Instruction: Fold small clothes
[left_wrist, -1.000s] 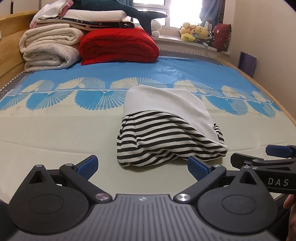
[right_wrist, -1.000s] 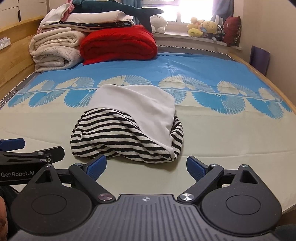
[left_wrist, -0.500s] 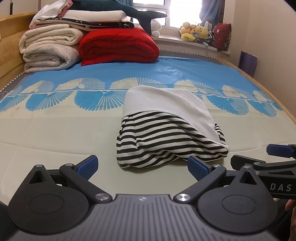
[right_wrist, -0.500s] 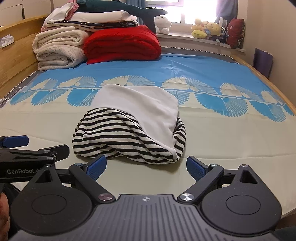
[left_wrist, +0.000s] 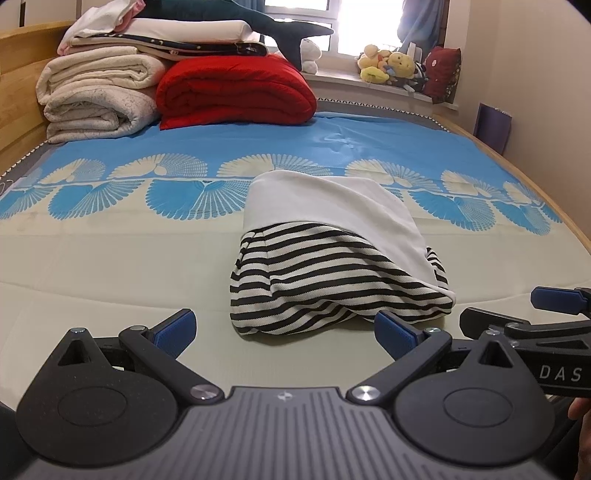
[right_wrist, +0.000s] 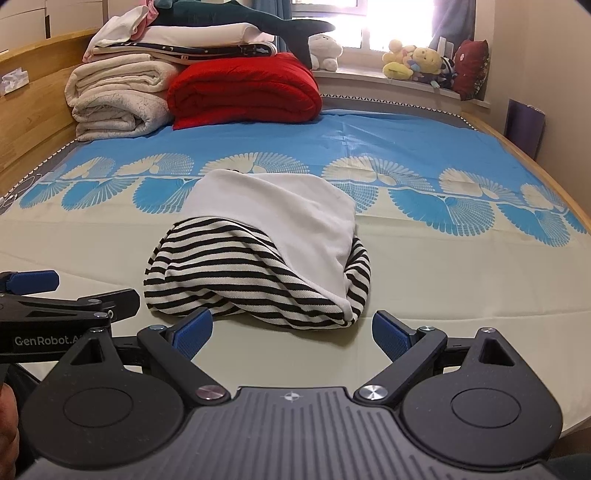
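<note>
The striped garment (left_wrist: 332, 280) lies bunched near the bed's (left_wrist: 110, 266) front edge with its white part draped on top, both the left gripper (left_wrist: 284, 328) and right gripper (right_wrist: 291, 328) spread and empty just short of it, so pinching only the loose upper layer would likely drag the heap into a worse tangle.

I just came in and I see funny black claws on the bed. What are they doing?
A person holds two sets of tongs, one in each hand, to fold small clothes. The left tongs and right tongs are both open and empty, just in front of a striped garment with a white part. It lies bunched up on the bed sheet, not gripped yet.
</note>
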